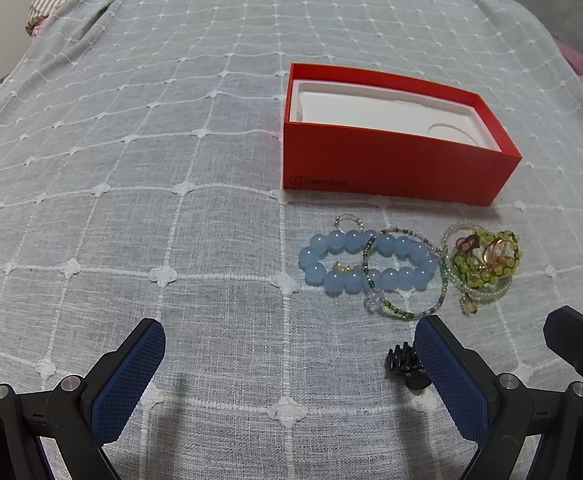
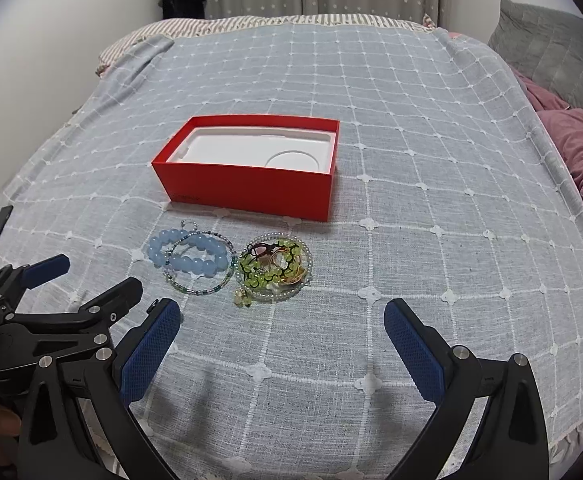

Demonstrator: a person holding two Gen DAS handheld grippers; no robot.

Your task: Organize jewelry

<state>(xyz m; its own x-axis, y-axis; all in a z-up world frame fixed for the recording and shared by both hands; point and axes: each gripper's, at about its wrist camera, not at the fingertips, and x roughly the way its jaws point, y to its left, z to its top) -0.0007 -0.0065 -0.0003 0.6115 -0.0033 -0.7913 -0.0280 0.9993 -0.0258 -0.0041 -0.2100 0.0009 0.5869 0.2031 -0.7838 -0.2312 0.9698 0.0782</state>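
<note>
Both grippers, left [image 1: 289,354] & right [image 2: 281,326], fingers wide, empty. Blue bead bracelet [image 2: 187,254] on bed [image 2: 411,140] w/ thin bracelet overlapping, near red box [image 2: 247,186]. Prob light, slippery, rolls; pinch across one bead strand.

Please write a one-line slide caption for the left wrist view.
Open left gripper hovers before a blue bead bracelet and tangled green jewelry, with the empty red box behind them.
</note>
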